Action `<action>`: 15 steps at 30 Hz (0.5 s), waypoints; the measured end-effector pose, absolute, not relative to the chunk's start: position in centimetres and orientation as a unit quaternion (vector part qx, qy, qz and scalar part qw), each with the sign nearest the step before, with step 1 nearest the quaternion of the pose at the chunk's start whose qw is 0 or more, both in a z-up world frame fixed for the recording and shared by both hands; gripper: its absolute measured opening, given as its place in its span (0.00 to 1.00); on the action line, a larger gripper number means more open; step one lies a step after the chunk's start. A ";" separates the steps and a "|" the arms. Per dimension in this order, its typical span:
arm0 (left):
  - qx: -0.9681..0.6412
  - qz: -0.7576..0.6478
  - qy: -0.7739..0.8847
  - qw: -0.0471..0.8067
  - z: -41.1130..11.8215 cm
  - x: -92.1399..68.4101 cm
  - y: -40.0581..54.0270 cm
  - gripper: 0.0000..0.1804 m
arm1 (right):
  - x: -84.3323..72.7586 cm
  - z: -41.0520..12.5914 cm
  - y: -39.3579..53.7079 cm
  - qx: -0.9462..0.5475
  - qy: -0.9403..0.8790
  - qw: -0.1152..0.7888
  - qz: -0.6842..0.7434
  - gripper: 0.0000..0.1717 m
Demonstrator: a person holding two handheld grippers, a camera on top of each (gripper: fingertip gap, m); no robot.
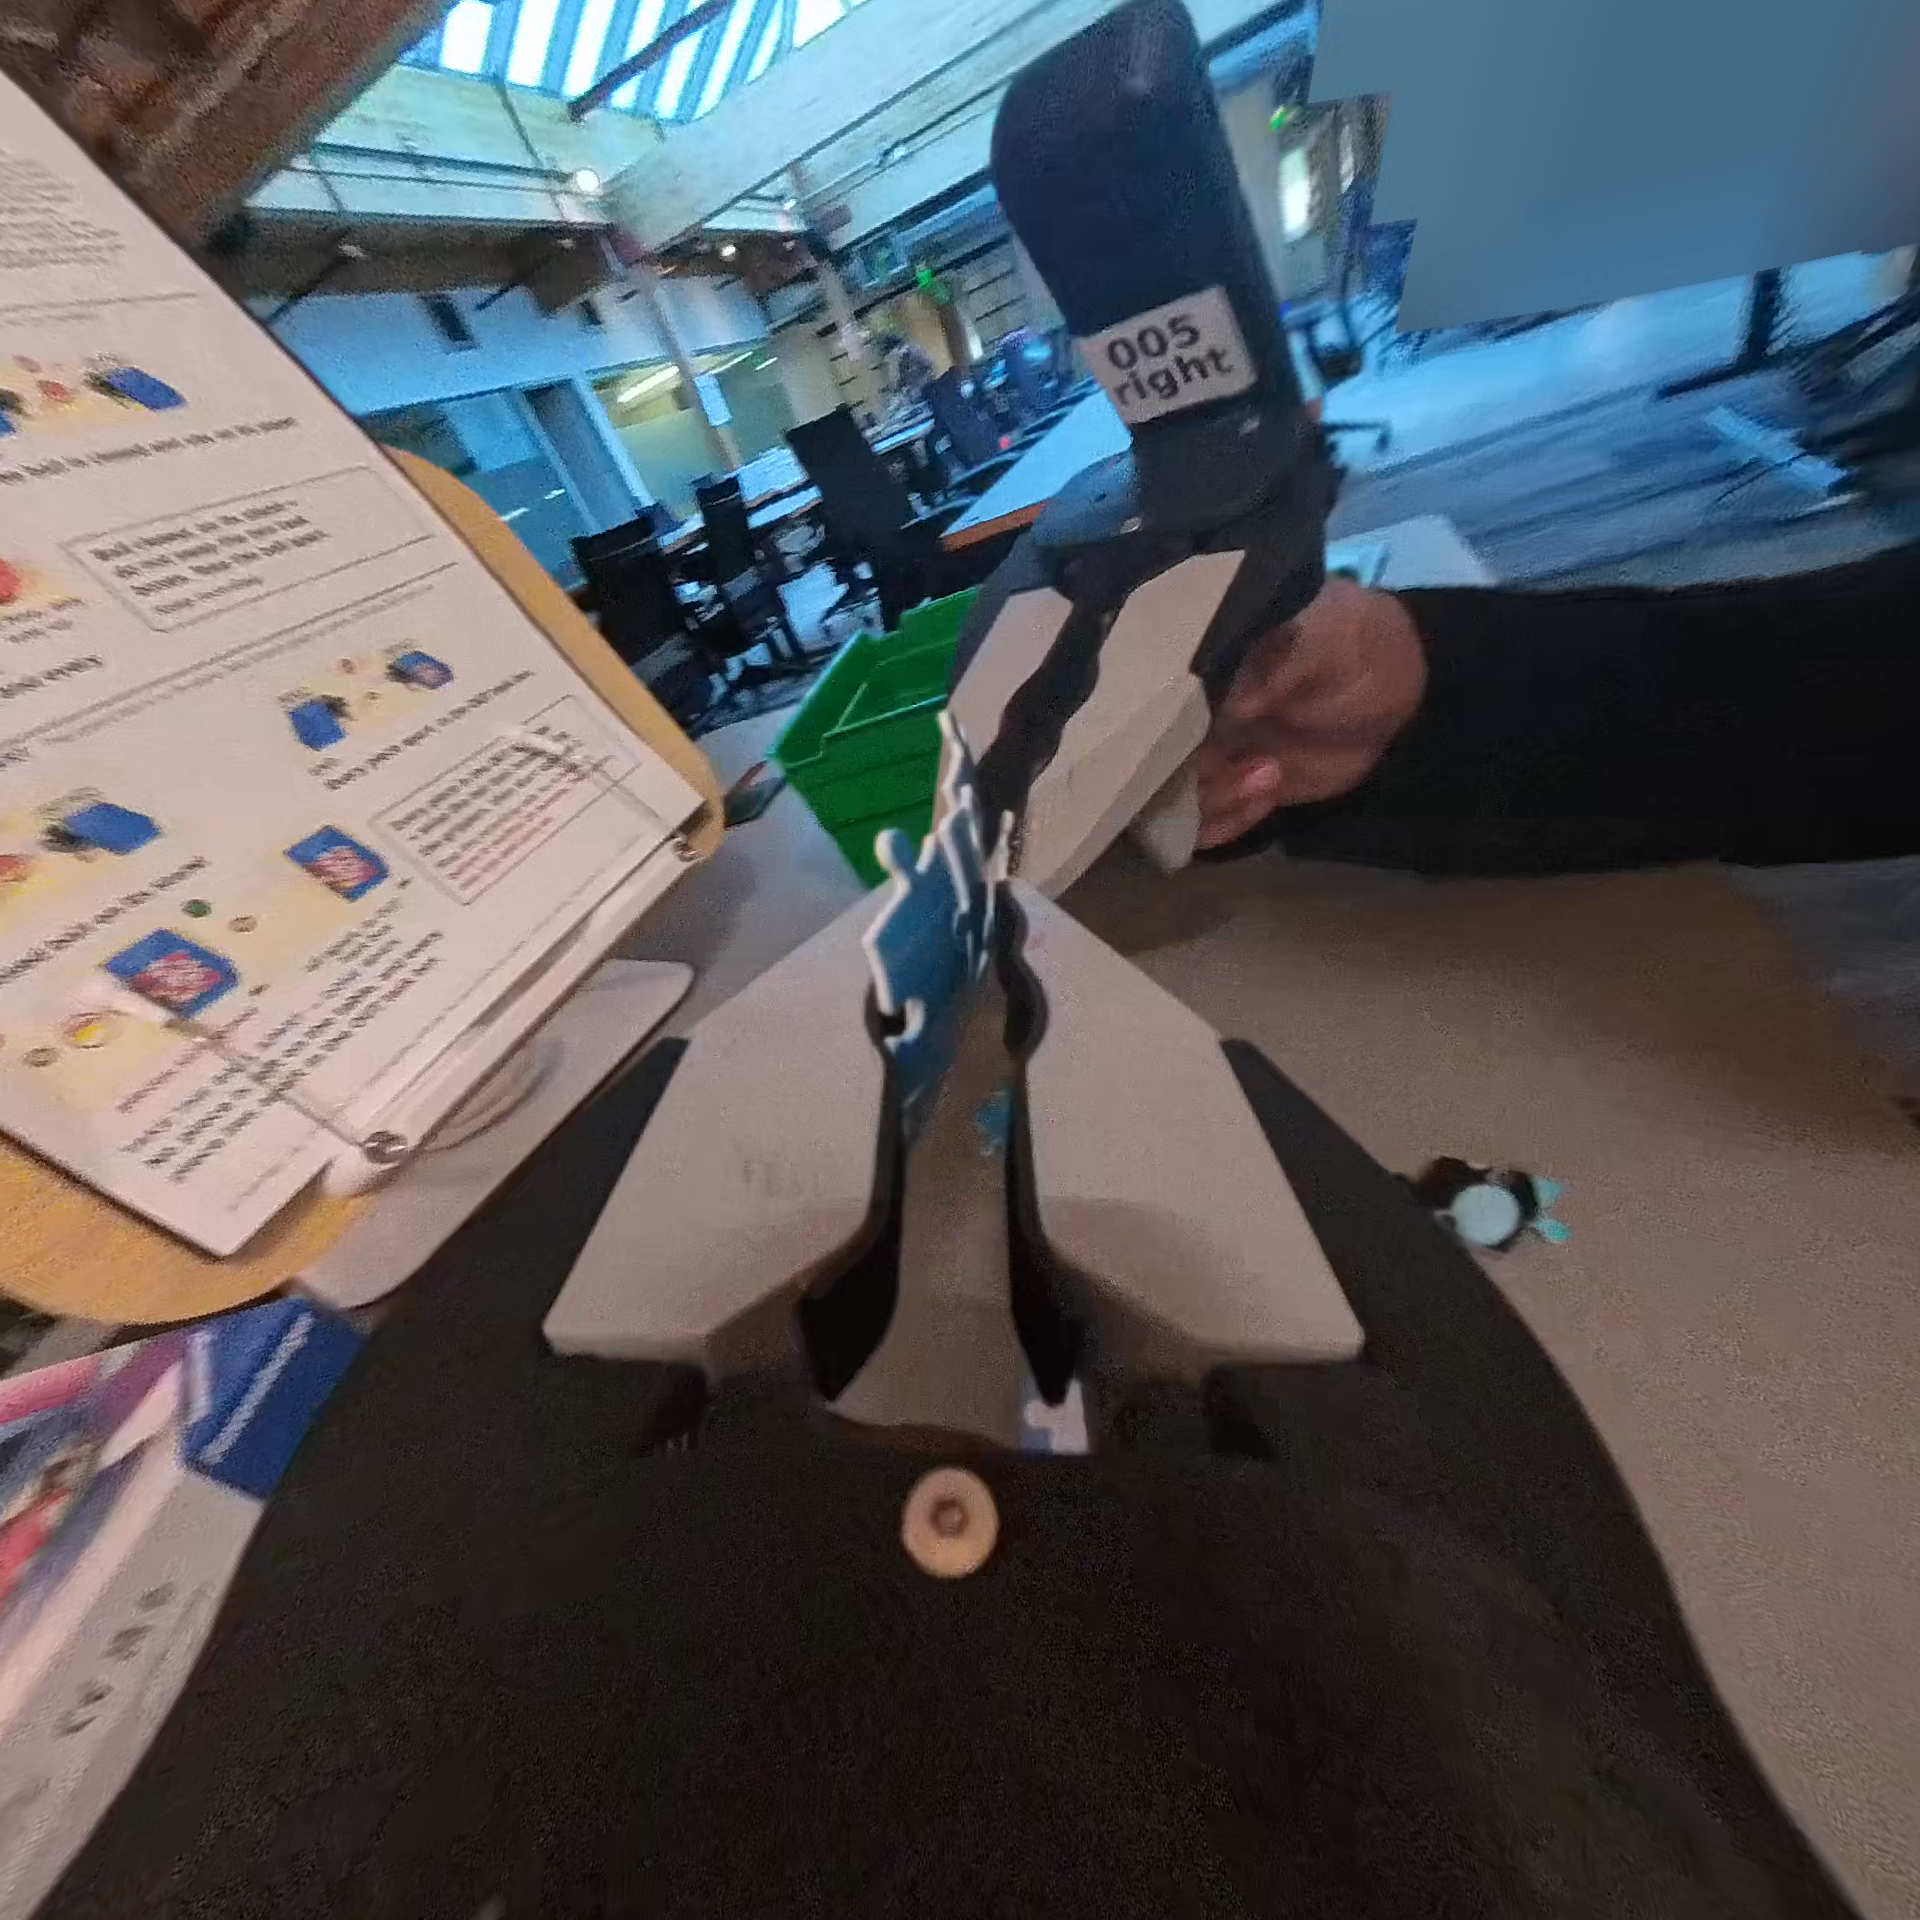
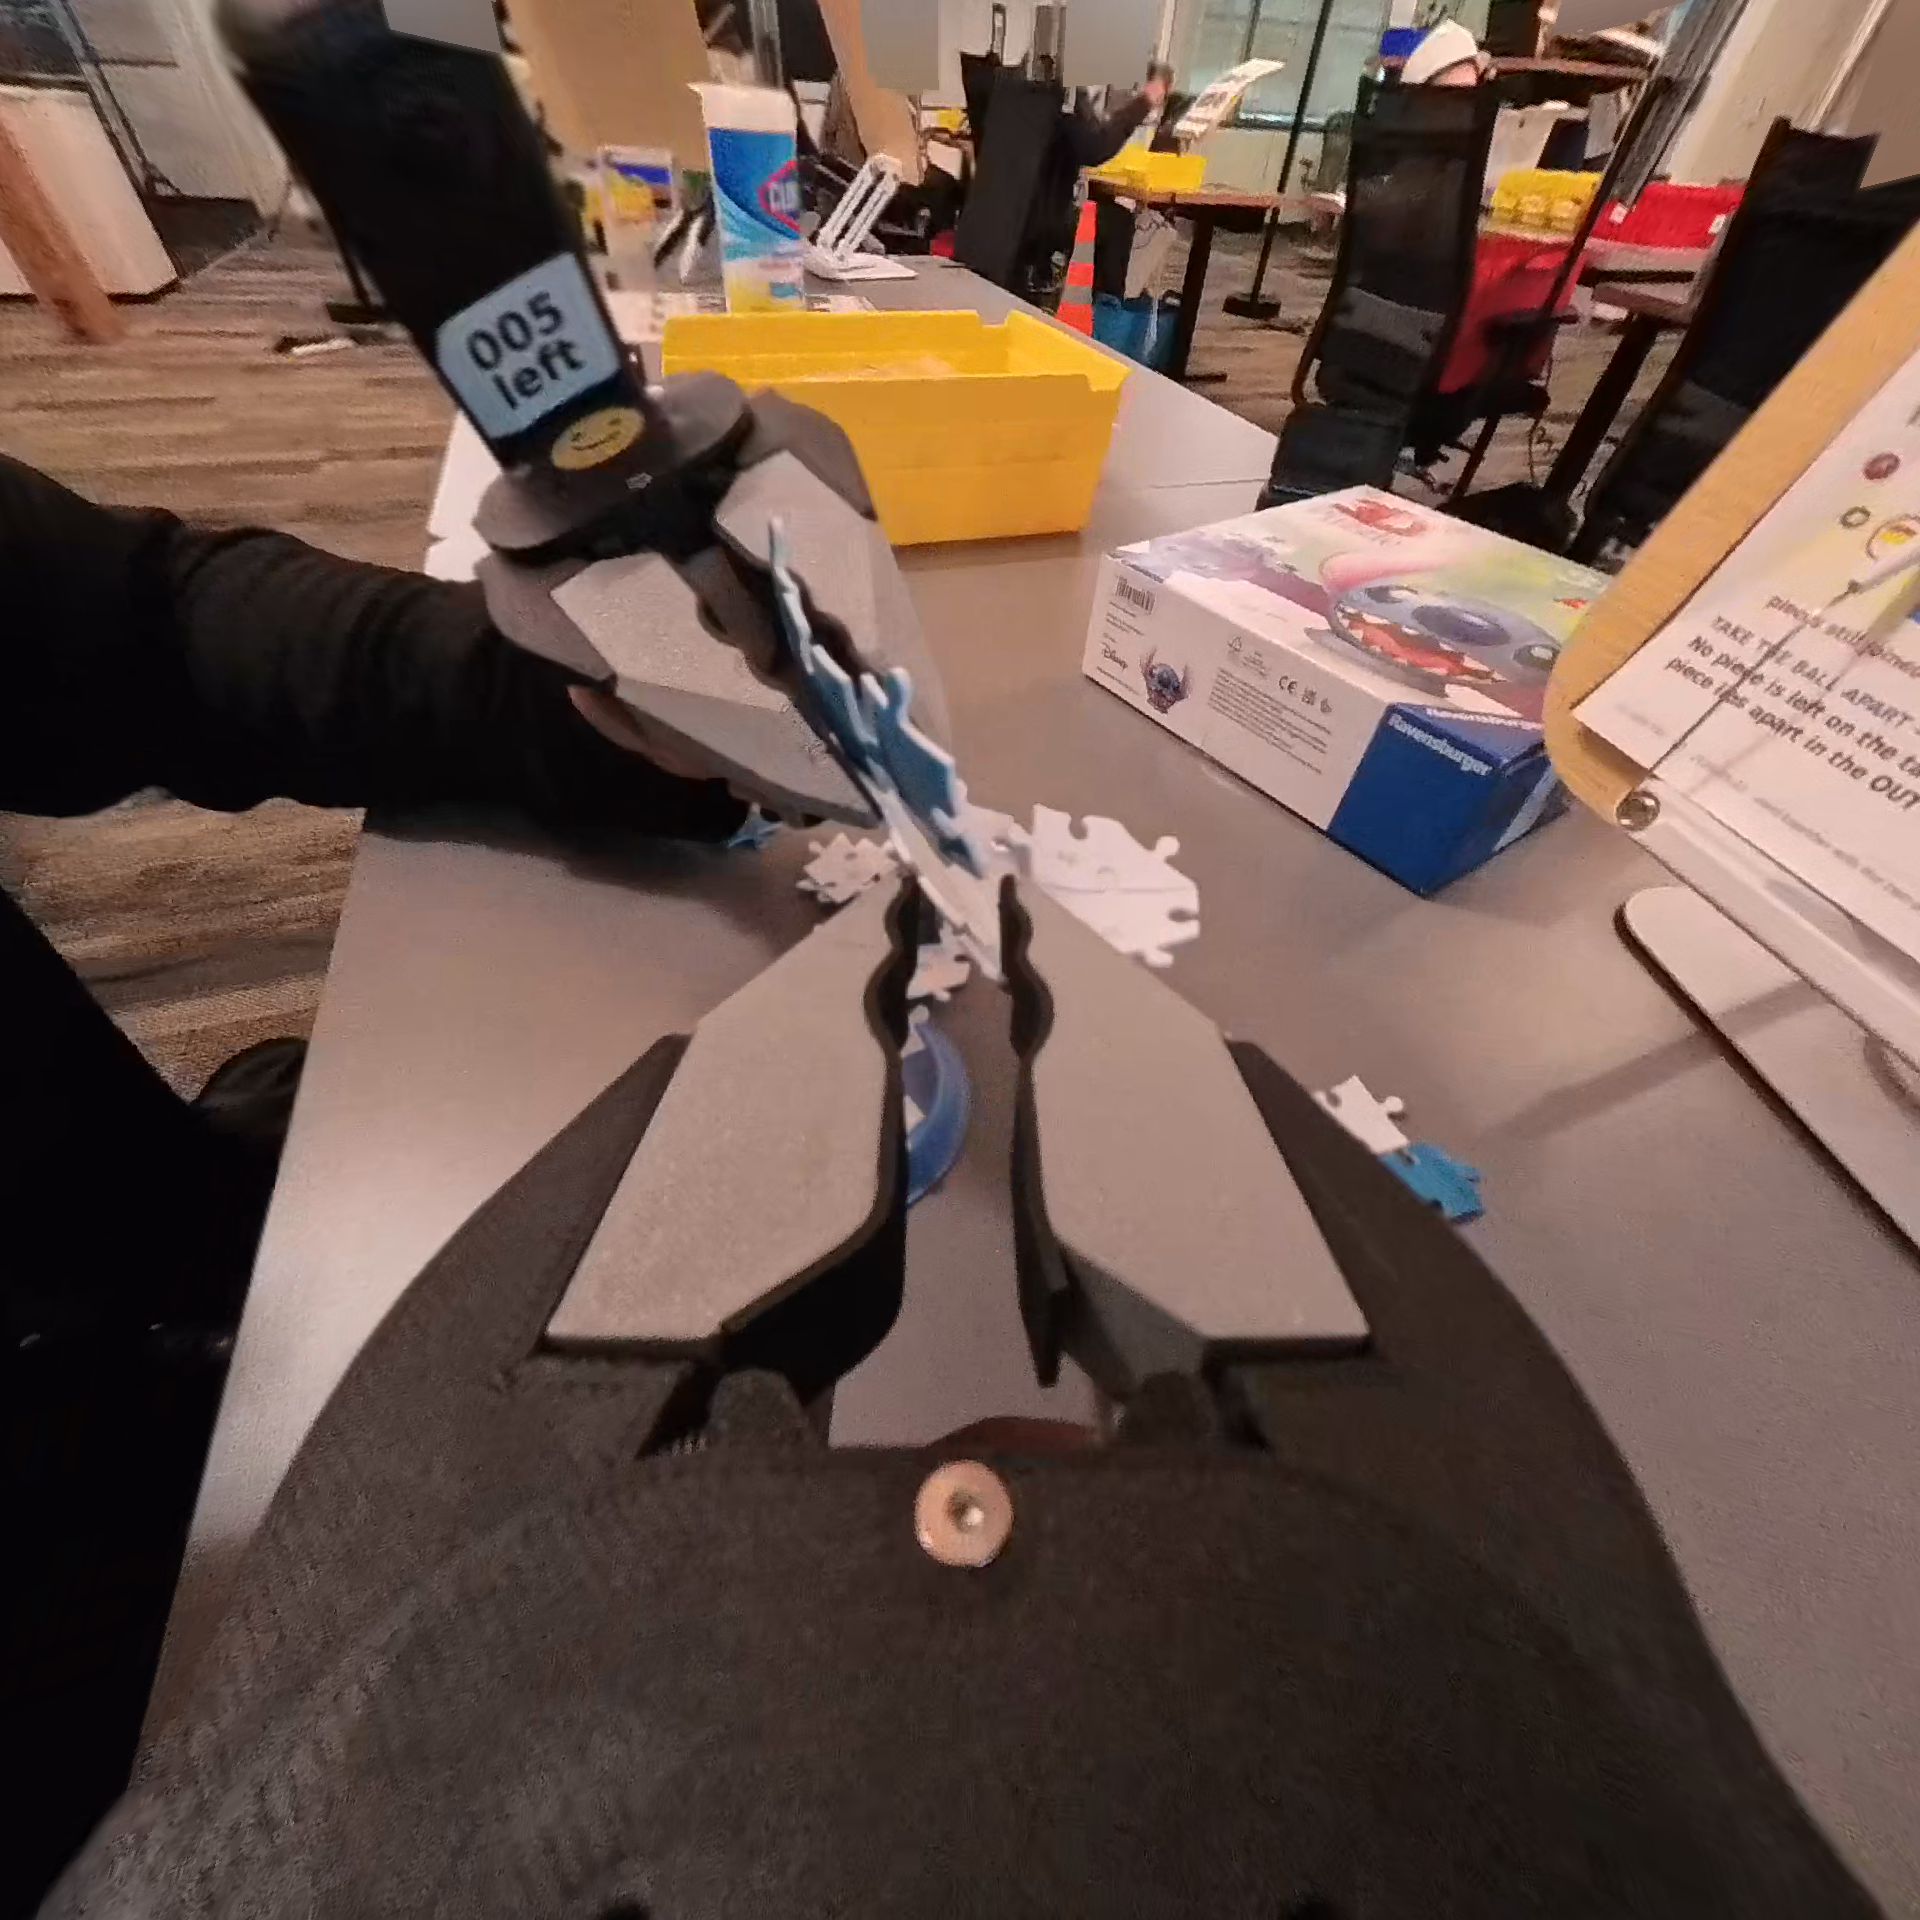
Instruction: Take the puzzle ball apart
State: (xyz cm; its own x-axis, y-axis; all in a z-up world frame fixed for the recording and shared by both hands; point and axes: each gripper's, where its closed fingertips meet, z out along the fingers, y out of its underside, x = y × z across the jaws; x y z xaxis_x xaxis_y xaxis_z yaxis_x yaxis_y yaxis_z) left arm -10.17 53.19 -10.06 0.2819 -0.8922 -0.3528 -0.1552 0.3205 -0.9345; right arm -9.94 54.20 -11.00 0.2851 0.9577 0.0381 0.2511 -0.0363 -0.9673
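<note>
A strip of joined blue and white puzzle pieces [image 1: 925,935] runs between my two grippers above the grey table [image 2: 520,987]. My left gripper [image 1: 951,914] is shut on one end of it; the strip lies slanted across its pads. My right gripper [image 2: 956,904] is shut on the other end [image 2: 966,894], with the strip against its right pad. In the left wrist view the right gripper [image 1: 987,821] comes in from the upper right, tips meeting mine. In the right wrist view the left gripper [image 2: 883,800] comes in from the upper left with the strip [image 2: 894,748] between its fingers.
Loose white and blue pieces [image 2: 1122,883] [image 2: 1423,1164] lie on the table, with a blue curved part [image 2: 935,1122] under my right fingers. A puzzle box [image 2: 1351,665], a yellow bin [image 2: 935,416], a green bin [image 1: 873,748] and a stand with printed sheets [image 1: 260,727] surround them.
</note>
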 end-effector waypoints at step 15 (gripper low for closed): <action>-0.561 -0.271 0.489 0.610 -10.0 -11.1 55.0 0.01 | -11.1 -13.5 52.1 -0.632 -0.535 0.428 0.363 0.00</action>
State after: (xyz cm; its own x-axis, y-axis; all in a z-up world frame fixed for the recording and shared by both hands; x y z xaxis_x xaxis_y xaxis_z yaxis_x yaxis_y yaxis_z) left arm -11.11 54.95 -10.00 0.3748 -0.8795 -0.2932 -0.2190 0.2233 -0.9498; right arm -11.05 52.07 -13.46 0.1651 0.9863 -0.0019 0.3656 -0.0630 -0.9286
